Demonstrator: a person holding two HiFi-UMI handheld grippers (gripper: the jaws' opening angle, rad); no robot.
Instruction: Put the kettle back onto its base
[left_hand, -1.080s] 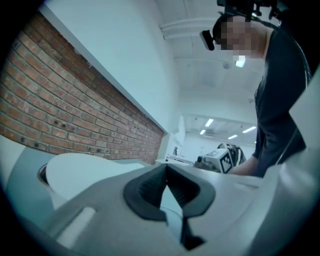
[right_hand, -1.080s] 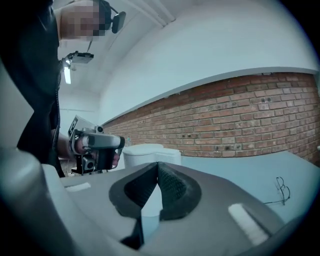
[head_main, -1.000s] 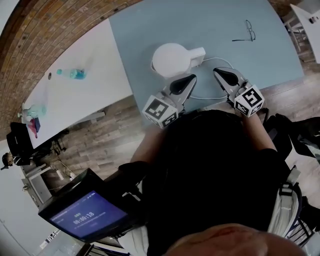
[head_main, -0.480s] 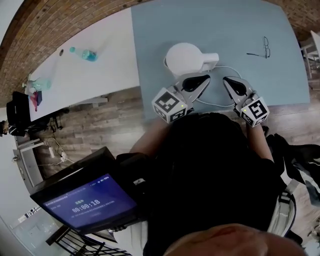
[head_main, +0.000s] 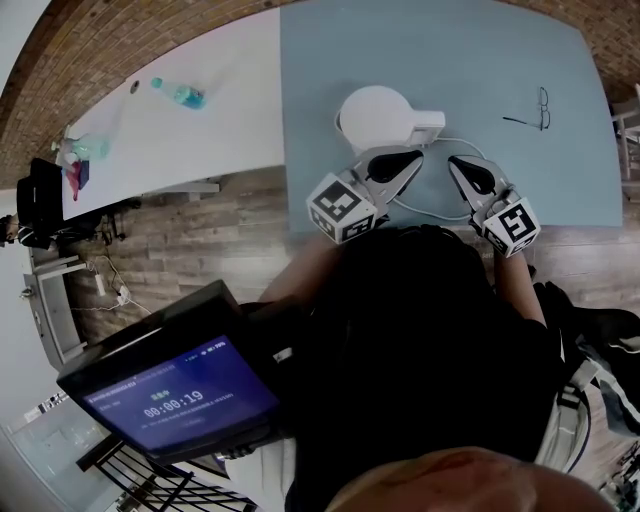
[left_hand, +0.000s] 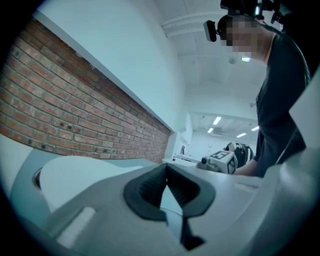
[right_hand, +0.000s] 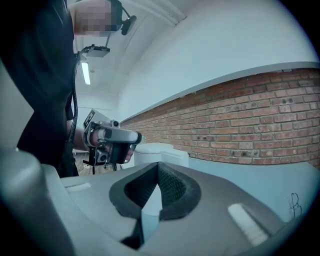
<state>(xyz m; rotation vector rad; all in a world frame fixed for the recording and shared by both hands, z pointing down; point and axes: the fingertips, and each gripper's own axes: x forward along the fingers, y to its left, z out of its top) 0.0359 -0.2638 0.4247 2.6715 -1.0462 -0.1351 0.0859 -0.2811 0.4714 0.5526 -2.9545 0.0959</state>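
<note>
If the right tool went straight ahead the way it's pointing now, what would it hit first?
Probably the white kettle: in the right gripper view it stands dead ahead, just beyond the right tool and its shut tips, with nothing visible between. Depth is unclear.

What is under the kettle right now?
A white cord leads away from the kettle; its body covers whatever it stands on, so the base cannot be seen.

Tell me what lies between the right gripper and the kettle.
In the head view, a white cord on the blue table runs between the right gripper and the kettle.
</note>
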